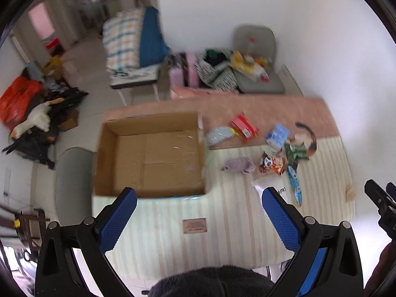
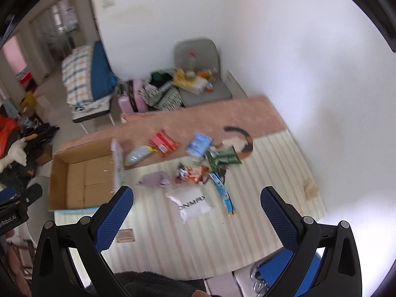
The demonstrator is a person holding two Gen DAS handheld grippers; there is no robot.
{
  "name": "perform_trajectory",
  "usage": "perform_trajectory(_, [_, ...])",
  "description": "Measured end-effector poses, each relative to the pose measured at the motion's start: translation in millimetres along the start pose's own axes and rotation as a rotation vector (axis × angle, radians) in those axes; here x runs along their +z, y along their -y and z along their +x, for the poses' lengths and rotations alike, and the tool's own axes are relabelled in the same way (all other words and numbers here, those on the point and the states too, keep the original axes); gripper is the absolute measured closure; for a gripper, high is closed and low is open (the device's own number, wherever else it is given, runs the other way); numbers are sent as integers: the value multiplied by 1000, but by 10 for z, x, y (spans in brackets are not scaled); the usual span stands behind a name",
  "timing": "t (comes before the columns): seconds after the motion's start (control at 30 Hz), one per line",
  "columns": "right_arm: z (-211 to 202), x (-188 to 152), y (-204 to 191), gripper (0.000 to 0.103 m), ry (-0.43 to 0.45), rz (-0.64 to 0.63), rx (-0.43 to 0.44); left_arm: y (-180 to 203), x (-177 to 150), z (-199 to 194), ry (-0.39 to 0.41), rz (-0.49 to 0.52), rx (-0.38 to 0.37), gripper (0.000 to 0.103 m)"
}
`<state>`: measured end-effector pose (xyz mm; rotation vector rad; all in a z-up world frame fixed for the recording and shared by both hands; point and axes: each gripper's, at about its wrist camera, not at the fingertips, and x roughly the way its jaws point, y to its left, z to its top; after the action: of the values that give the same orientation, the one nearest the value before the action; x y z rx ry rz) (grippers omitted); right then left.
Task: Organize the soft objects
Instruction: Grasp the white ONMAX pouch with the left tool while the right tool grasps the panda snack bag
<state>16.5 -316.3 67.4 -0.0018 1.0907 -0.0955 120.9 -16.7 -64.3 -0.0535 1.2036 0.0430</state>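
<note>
An open, empty cardboard box (image 1: 151, 156) (image 2: 81, 173) sits on the left of a table with a striped cloth (image 1: 222, 222) (image 2: 198, 235). Right of it lie several soft items: a lilac cloth (image 1: 238, 165) (image 2: 154, 179), a white pouch (image 1: 272, 185) (image 2: 191, 204), an orange snack bag (image 1: 272, 164) (image 2: 190, 173), a green packet (image 1: 295, 151) (image 2: 222, 158), a light blue pack (image 1: 277, 135) (image 2: 199, 144), a red packet (image 1: 243, 127) (image 2: 163, 142) and a long blue wrapper (image 1: 294, 180) (image 2: 224, 194). My left gripper (image 1: 198, 215) hangs open above the table's near edge. My right gripper (image 2: 196, 215) is open over the white pouch, holding nothing.
A grey chair (image 1: 257, 57) (image 2: 200, 74) piled with things and a chair with a checked blanket (image 1: 123, 42) (image 2: 79, 74) stand behind the table. Clutter with an orange bag (image 1: 17, 99) lies on the floor at left. A white wall runs along the right.
</note>
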Motion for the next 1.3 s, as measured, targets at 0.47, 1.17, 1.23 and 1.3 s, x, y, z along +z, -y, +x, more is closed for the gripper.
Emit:
perform_trajectory(0.47, [2825,-292,1188,0,-385,72,-76,1825,-73,2947,-703,-37,-285,0])
perform_trajectory(1.17, [3830,108,937,1,-457,-188,110,2062,-779,3441,-733,-22,-7,23])
perform_trajectory(1.23, [3938,215,598,1,-466,-305,134,1929,-874,3419,-746,-65,-11,23])
perform_trajectory(1.3, [4062,275,266,1,-467,-430,138,1871,-940,3403,-748,-101,-30,23])
